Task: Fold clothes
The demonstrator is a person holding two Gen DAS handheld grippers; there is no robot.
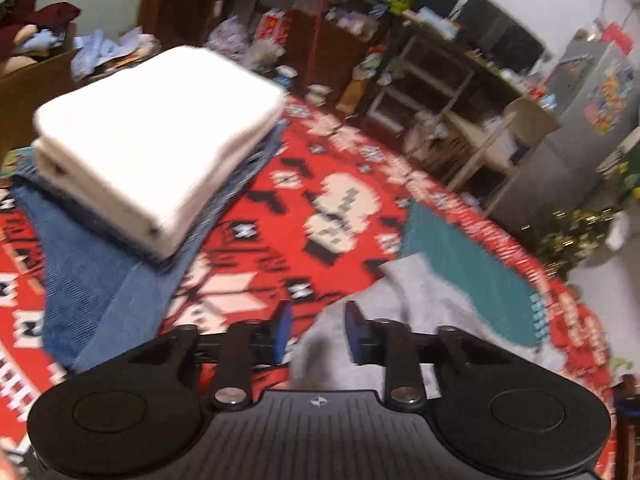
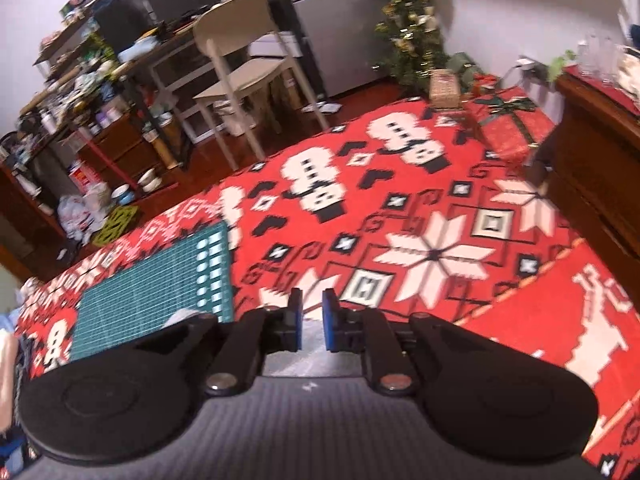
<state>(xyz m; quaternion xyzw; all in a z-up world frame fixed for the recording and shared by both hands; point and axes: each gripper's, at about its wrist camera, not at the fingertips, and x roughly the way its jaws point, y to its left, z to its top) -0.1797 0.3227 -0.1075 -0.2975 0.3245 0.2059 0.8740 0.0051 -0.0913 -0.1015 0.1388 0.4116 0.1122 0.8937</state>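
A folded white garment [image 1: 156,136] lies on top of folded blue cloth [image 1: 96,272] at the left of the red patterned rug [image 1: 304,184]. A loose grey garment [image 1: 384,312] lies crumpled below my left gripper [image 1: 317,330], partly over a teal mat [image 1: 468,276]. The left gripper is open, its blue pads apart above the grey cloth, holding nothing. My right gripper [image 2: 312,318] hovers over the rug [image 2: 420,216] with its pads a small gap apart and empty. A bit of grey cloth [image 2: 182,316] shows beside its left finger, next to the teal mat [image 2: 156,280].
A white chair [image 2: 240,72], cluttered shelves [image 2: 80,92] and a fridge [image 2: 332,20] stand beyond the rug. A small Christmas tree [image 2: 412,28], a wrapped red gift [image 2: 508,120] and a wooden cabinet [image 2: 600,168] are at the right. A cardboard box of clothes [image 1: 28,60] stands far left.
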